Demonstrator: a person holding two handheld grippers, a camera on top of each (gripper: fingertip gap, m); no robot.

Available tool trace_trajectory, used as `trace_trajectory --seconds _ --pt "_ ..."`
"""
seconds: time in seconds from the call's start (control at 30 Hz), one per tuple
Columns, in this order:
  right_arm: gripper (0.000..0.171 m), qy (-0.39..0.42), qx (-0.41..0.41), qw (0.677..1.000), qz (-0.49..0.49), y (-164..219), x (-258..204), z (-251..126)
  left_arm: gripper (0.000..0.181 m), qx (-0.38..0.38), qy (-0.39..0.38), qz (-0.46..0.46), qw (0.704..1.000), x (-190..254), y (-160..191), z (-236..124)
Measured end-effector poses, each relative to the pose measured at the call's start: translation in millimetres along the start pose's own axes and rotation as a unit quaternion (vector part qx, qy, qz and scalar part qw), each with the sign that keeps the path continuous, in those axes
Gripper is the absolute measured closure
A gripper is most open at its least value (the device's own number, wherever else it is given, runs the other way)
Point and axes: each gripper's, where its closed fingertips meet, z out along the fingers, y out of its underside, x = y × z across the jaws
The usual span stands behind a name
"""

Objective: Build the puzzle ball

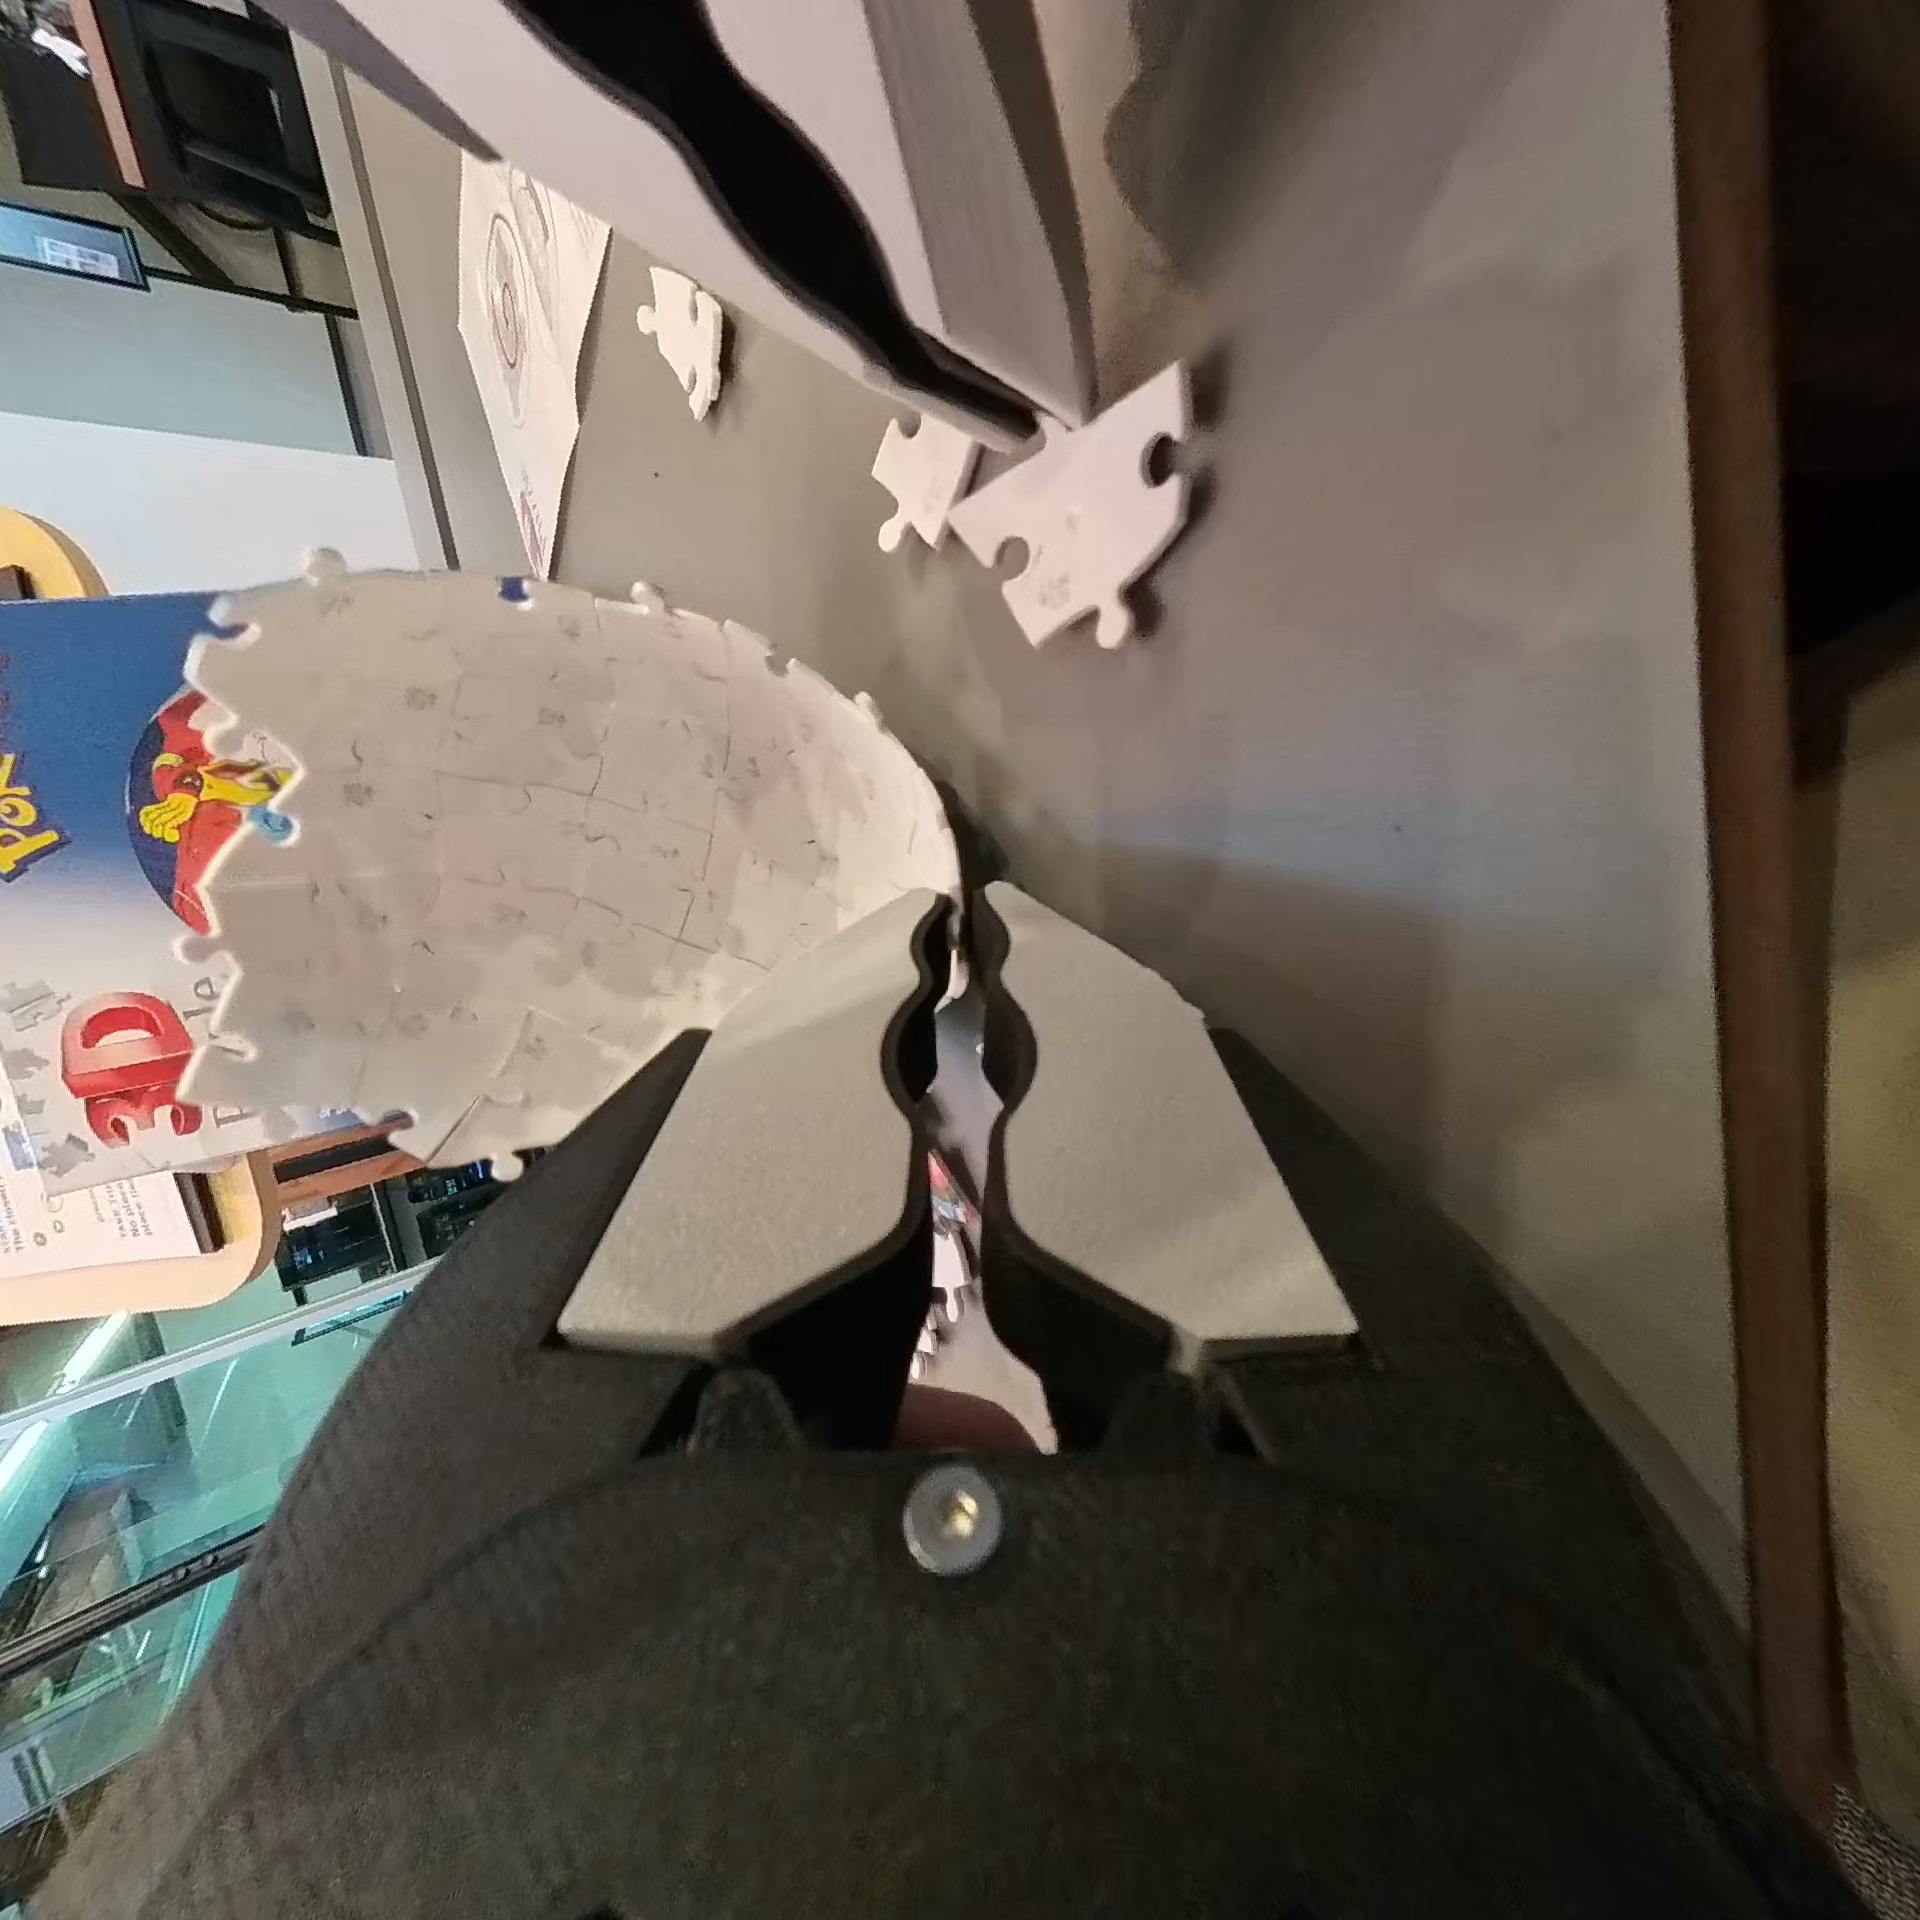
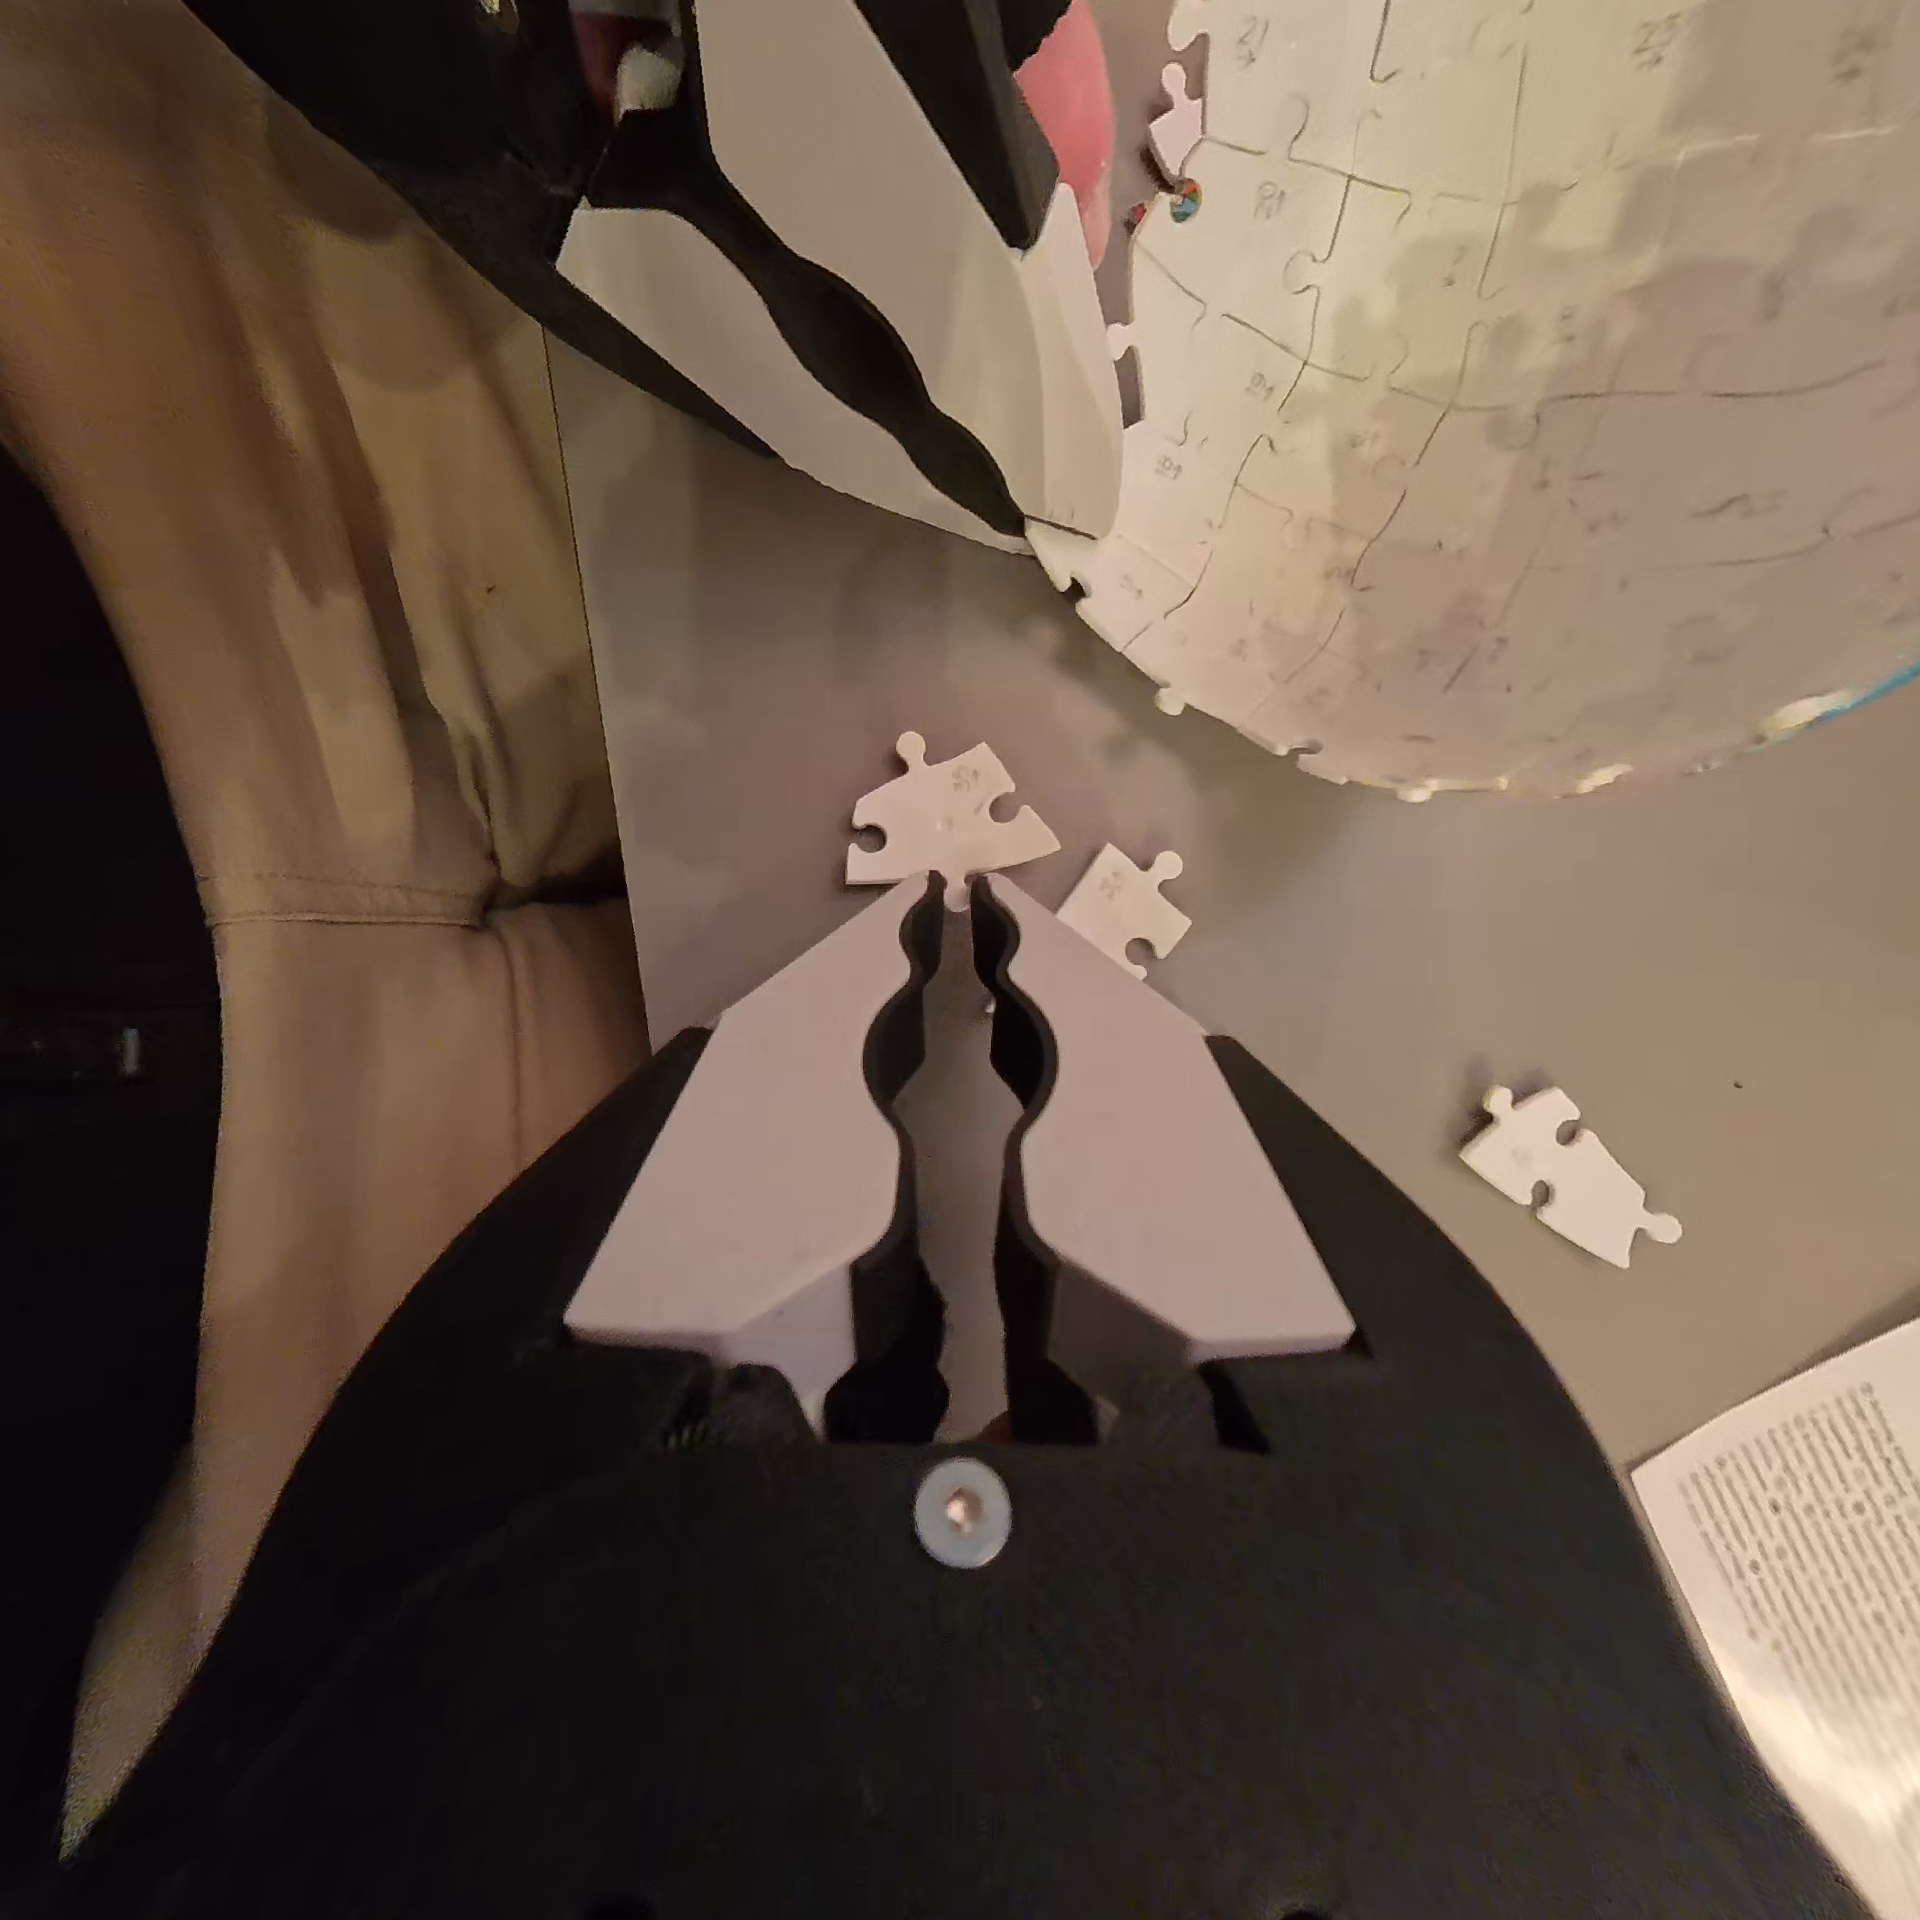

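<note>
Two views are given, and the partly built puzzle ball (image 1: 540,831) serves as landmark in both. Seen from the left wrist, the left gripper (image 1: 964,914) is nearly closed on the ball's rim, a thin edge pinched between its tips; a printed box (image 1: 94,831) stands behind the ball, and beyond it three loose pieces lie white side up on the grey table (image 1: 1403,935), the nearest piece (image 1: 1091,520) met by the right gripper's tip. Seen from the right wrist, the right gripper (image 2: 958,888) is narrowly parted, its tips touching that piece (image 2: 951,816) below the ball (image 2: 1507,416); a grip cannot be confirmed. A printed sheet (image 2: 1787,1579) lies well apart.
</note>
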Motion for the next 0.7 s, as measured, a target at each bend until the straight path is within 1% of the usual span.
trace_trajectory --seconds 0.7 --pt "0.168 0.007 0.008 1.000 0.011 1.8 4.6 2.3 0.176 -0.009 -0.005 -0.007 1.000 -8.3 0.2 0.0"
